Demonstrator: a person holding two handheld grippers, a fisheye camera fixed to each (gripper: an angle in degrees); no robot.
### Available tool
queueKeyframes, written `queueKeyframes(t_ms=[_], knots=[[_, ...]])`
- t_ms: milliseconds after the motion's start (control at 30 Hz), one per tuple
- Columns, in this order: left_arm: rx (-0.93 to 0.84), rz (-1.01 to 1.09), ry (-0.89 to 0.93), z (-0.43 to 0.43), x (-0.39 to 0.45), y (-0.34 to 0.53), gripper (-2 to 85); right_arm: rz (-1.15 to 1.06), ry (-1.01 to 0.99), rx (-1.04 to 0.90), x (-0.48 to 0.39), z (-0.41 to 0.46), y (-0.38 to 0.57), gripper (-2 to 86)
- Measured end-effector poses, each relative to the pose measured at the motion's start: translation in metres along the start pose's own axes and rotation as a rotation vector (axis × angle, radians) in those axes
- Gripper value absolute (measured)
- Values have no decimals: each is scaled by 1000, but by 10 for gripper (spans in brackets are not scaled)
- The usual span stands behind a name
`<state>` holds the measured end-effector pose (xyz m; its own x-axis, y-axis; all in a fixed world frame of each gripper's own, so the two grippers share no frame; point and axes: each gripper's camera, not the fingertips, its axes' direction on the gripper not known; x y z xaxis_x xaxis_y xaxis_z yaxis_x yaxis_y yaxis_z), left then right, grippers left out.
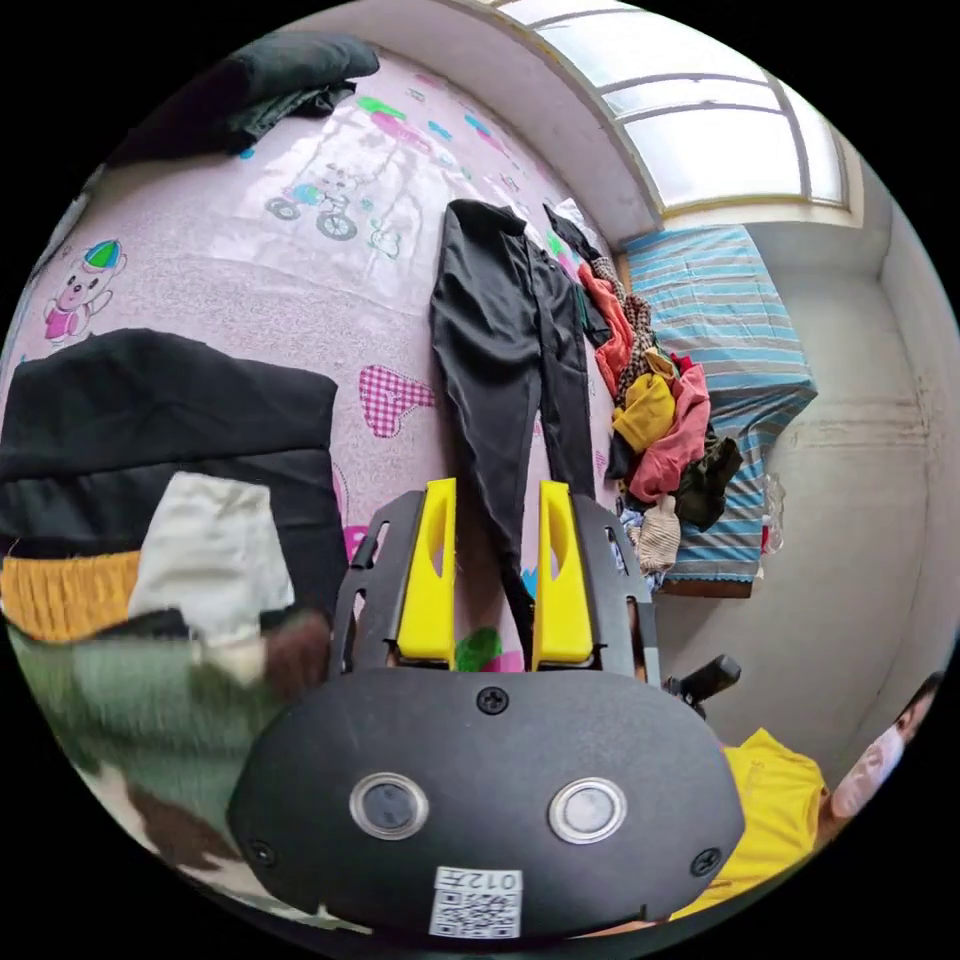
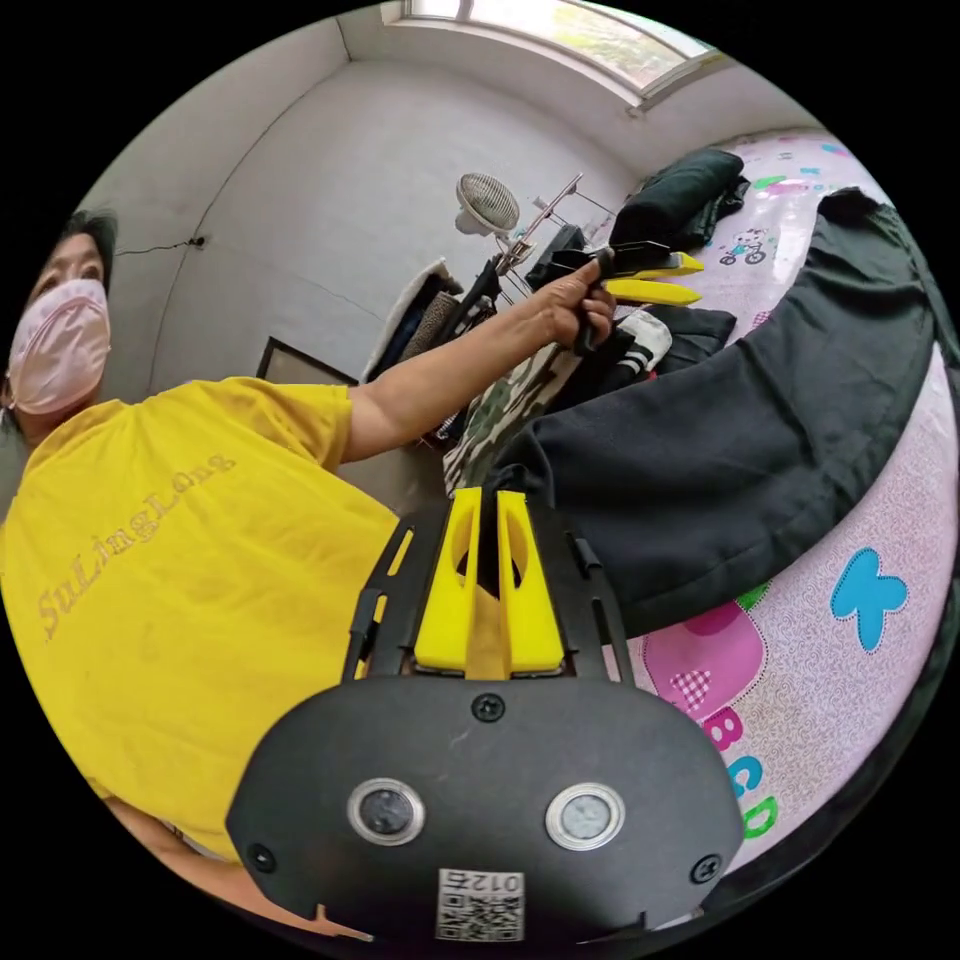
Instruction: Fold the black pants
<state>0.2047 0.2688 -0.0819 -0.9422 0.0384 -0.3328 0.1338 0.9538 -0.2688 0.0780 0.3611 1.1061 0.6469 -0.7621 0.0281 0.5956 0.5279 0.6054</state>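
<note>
Left tongs (image 1: 495,570) hang open over the pink cartoon bedsheet (image 1: 250,270) — nothing gripped. Right tongs (image 2: 489,580) look nearly closed, maybe pinching the black pants (image 1: 510,370) laid flat — clothes pile (image 1: 660,420) beyond, window (image 1: 720,120) behind.

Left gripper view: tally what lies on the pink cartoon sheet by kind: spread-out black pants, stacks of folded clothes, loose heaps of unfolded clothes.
Spread-out black pants: 1
Stacks of folded clothes: 1
Loose heaps of unfolded clothes: 2, a colourful heap and a dark heap
Total: 4
</note>
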Motion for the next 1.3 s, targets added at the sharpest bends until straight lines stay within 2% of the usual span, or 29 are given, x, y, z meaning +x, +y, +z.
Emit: queueKeyframes(t_ms=[333, 500, 633, 800, 967, 1167, 1300], knots=[[17, -174, 169, 102, -43, -128, 133, 7, -63, 72, 1, -35, 44, 24], [-13, -192, 73, 151, -41, -171, 117, 17, -68, 90, 4, -53, 63, 23], [-67, -182, 76, 195, -35, -195, 50, 16, -78, 109, 6, -68, 79, 24], [-17, -176, 23, 194, -28, -209, 13, 16, -52, 117, 9, -83, 98, 25], [98, -177, 47, 158, -18, -218, 5, 72, -121, 266, 40, -125, 134, 26], [81, -105, -34, 174, 69, -247, 4, 139, -253, 419, 79, -175, 180, 27], [6, 79, -181, 236, 194, -278, 3, 185, -231, 536, 92, -219, 224, 26]])
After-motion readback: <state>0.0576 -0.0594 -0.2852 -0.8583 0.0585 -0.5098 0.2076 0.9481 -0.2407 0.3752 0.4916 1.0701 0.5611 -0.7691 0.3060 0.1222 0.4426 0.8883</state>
